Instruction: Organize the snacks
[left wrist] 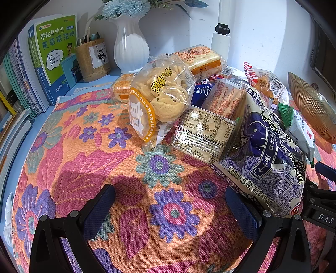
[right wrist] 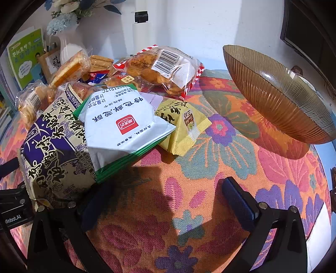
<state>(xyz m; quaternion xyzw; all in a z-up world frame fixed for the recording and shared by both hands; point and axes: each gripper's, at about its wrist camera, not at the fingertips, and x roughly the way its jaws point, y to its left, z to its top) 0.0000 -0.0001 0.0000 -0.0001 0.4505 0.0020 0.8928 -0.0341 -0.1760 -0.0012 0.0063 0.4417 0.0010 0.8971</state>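
While both grippers gape, snack pile (left wrist: 210,109) crowds bowl (right wrist: 277,94) — vase (left wrist: 130,46) behind.

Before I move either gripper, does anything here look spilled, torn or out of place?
Nothing is visibly spilled or torn. The snack packets lie in a jumbled, overlapping heap on the floral cloth, while the ribbed amber bowl sits apart. Both grippers are open and hold nothing.

Bright light on white wall (left wrist: 262,37) behind my desk. Floral cloth (left wrist: 88,172) covers the top. Books (left wrist: 42,63), wooden pen cup (left wrist: 92,61) & white vase (left wrist: 130,48) w/ blue flowers (left wrist: 126,7) at back left.
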